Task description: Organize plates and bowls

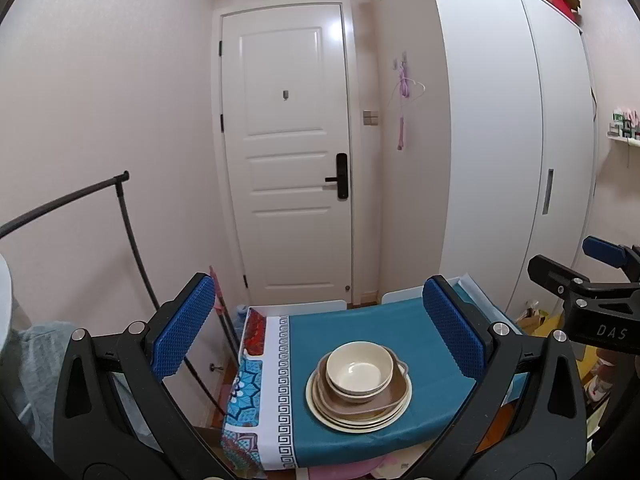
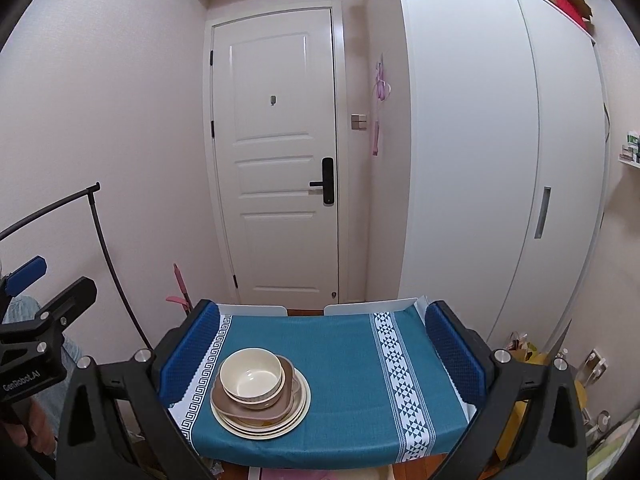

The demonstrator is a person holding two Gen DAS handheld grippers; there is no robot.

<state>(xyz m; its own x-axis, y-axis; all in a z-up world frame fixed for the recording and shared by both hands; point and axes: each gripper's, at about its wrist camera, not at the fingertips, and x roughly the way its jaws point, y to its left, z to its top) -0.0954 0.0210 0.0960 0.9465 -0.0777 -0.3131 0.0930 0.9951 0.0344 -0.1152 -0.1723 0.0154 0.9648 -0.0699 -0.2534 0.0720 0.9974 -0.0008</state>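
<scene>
A stack of dishes stands on a small table with a teal cloth (image 1: pixel 360 328) (image 2: pixel 340 344). A cream bowl (image 1: pixel 359 371) (image 2: pixel 252 376) sits on top, in a brown squarish plate (image 1: pixel 394 394) (image 2: pixel 288 398), over cream round plates (image 1: pixel 320 404) (image 2: pixel 298 416). My left gripper (image 1: pixel 320 336) is open and empty, held above and before the stack. My right gripper (image 2: pixel 322 350) is open and empty, with the stack near its left finger. Each gripper shows at the edge of the other's view (image 1: pixel 588 304) (image 2: pixel 36 320).
A white door (image 1: pixel 288 152) is straight ahead and a white wardrobe (image 1: pixel 500 140) is on the right. A black clothes rail (image 1: pixel 124 216) stands on the left. White chair backs (image 2: pixel 368 306) sit behind the table. Clutter lies on the floor at the right (image 2: pixel 528 352).
</scene>
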